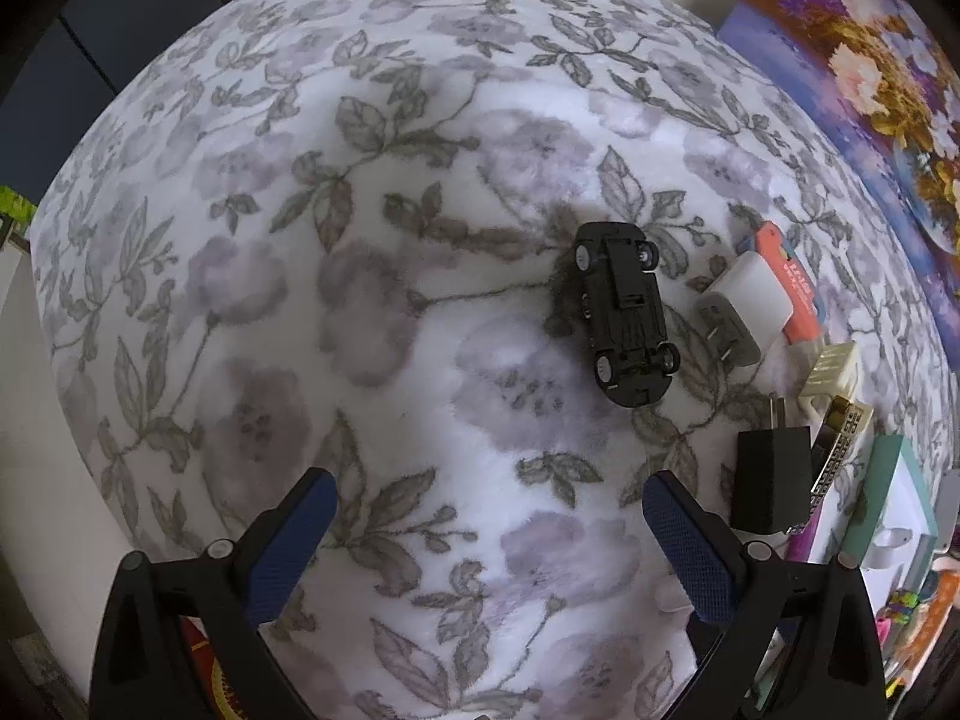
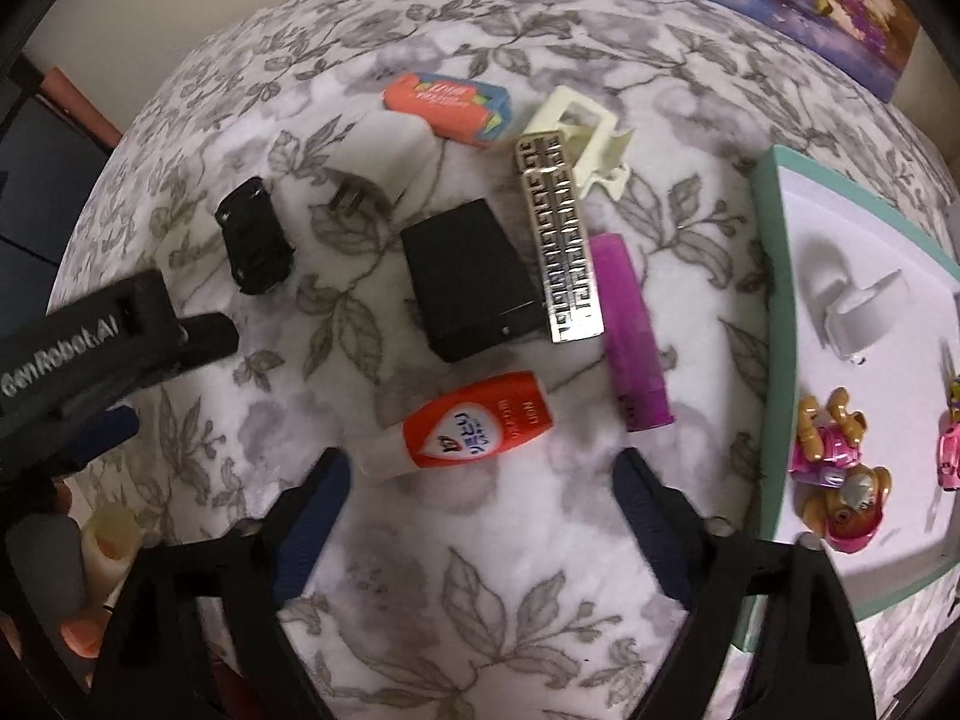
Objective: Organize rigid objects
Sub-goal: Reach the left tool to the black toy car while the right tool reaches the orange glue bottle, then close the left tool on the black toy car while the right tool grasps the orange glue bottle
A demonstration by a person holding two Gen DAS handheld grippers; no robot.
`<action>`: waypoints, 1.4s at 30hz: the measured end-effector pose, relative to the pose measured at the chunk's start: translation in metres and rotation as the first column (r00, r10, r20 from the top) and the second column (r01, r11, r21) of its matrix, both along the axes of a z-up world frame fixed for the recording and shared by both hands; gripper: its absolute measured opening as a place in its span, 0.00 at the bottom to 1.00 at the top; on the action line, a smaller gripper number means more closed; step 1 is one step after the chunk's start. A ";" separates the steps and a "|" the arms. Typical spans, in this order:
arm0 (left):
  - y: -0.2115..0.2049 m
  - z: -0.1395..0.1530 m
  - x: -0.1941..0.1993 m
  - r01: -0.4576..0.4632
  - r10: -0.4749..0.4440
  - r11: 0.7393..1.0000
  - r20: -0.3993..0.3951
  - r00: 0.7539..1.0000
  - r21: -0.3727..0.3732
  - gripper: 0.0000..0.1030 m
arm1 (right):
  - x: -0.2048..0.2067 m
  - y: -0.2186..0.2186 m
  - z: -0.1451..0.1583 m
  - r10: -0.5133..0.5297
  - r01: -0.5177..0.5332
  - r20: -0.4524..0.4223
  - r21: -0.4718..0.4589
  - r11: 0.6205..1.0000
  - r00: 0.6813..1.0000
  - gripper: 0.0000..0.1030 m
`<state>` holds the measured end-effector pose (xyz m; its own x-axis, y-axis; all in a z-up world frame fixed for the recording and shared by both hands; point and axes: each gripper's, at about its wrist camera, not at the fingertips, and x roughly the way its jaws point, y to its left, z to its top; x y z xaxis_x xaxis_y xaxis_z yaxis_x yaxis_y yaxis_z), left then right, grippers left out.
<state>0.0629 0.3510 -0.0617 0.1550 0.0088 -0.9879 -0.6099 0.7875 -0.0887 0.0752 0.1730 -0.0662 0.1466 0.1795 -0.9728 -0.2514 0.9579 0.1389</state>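
Left wrist view showed my left gripper [image 1: 486, 540] spread wide and empty above the flowered blanket [image 1: 312, 300], with the black toy car [image 1: 624, 312] lying wheels-up ahead and to the right, just beside the white plug adapter [image 1: 741, 306]. My right gripper [image 2: 483, 516] was likewise wide apart and held nothing, hovering just short of the red-labelled glue tube [image 2: 474, 426]; beyond that lay the black charger block [image 2: 468, 279], the gold patterned clip [image 2: 558, 240] and the purple lighter [image 2: 636, 330]. The teal-rimmed white tray [image 2: 774, 324] sat at the right, toy pup figures [image 2: 840, 474] already on it. I judged this the reach before a pick. Next, I reckoned, the right jaws had to straddle the tube across its narrow width, then close and carry it toward the tray.
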 end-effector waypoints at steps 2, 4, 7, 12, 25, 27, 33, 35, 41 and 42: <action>0.006 0.000 -0.002 -0.008 0.008 1.000 0.008 1.000 -0.004 1.00 | 0.001 0.006 -0.003 0.018 -0.018 -0.001 -0.007 1.000 1.000 0.89; 0.008 0.001 -0.002 -0.011 0.011 1.000 0.014 1.000 -0.006 1.00 | 0.000 0.010 -0.006 0.028 -0.028 0.002 -0.013 1.000 1.000 0.89; 0.009 0.002 -0.002 -0.014 0.014 1.000 0.017 1.000 -0.014 1.00 | 0.004 0.019 -0.013 0.040 -0.040 0.004 -0.019 0.999 0.999 0.89; 0.011 0.001 -0.002 -0.021 0.022 1.000 0.015 1.000 -0.023 1.00 | 0.010 0.031 -0.025 0.056 -0.056 0.003 -0.051 0.997 0.998 0.89; 0.017 -0.008 0.001 -0.042 0.042 0.999 0.001 0.999 -0.024 1.00 | 0.014 0.044 -0.033 0.060 -0.057 0.038 -0.091 0.994 0.997 0.89; 0.017 -0.009 0.001 -0.044 0.044 0.999 0.002 0.999 -0.022 1.00 | 0.013 0.043 -0.033 0.062 -0.058 0.037 -0.094 0.994 0.997 0.89; 0.016 -0.006 0.001 -0.044 0.044 0.999 0.008 0.999 -0.017 1.00 | 0.005 0.031 -0.026 0.062 -0.058 0.043 -0.104 0.993 0.997 0.81; 0.015 -0.004 0.002 -0.043 0.044 0.999 0.008 0.999 -0.015 1.00 | 0.004 0.027 -0.023 0.058 -0.053 0.049 -0.105 0.993 0.997 0.75; 0.016 -0.004 0.002 -0.041 0.041 0.999 0.009 0.999 -0.010 1.00 | 0.008 0.019 -0.020 0.050 -0.044 0.056 -0.095 0.995 0.997 0.68; 0.015 -0.004 0.002 -0.040 0.040 0.999 0.009 0.999 -0.008 1.00 | 0.008 0.019 -0.020 0.050 -0.044 0.056 -0.095 0.994 0.997 0.68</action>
